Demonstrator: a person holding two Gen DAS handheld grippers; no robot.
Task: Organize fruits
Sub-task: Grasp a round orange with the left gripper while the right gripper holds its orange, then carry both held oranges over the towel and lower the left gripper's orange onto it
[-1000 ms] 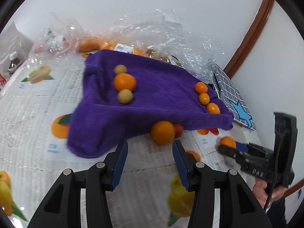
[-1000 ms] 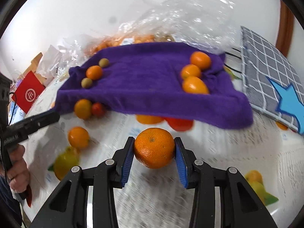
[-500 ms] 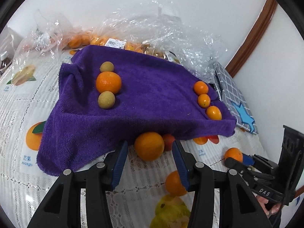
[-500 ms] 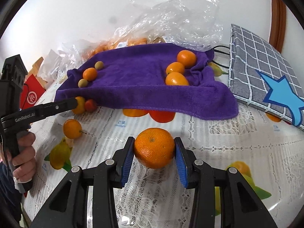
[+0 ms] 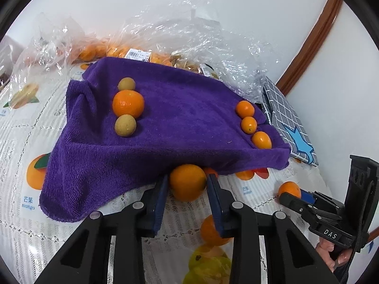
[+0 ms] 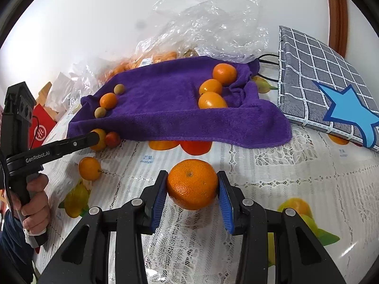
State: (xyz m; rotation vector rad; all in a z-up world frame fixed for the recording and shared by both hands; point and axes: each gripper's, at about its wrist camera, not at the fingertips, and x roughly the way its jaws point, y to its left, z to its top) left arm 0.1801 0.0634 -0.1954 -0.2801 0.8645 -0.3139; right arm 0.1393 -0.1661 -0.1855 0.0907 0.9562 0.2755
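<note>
A deep purple towel [image 6: 165, 111] carries bright orange mandarins [image 6: 224, 74] and dull tan-green small fruits [image 5: 125, 126]. The bench [image 6: 296, 177] wears white lace over printed orange and yellow fruit pictures. A grey cushion [image 6: 315, 75] has a white grid and a blue star. Both grippers' fingers [image 6: 158, 200] are black with blue pads

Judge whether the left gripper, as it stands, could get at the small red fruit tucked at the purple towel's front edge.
Probably not directly. The left gripper has just been closing on a round orange, which sits right in front of the small red fruit. The purple towel overhangs it too.
</note>
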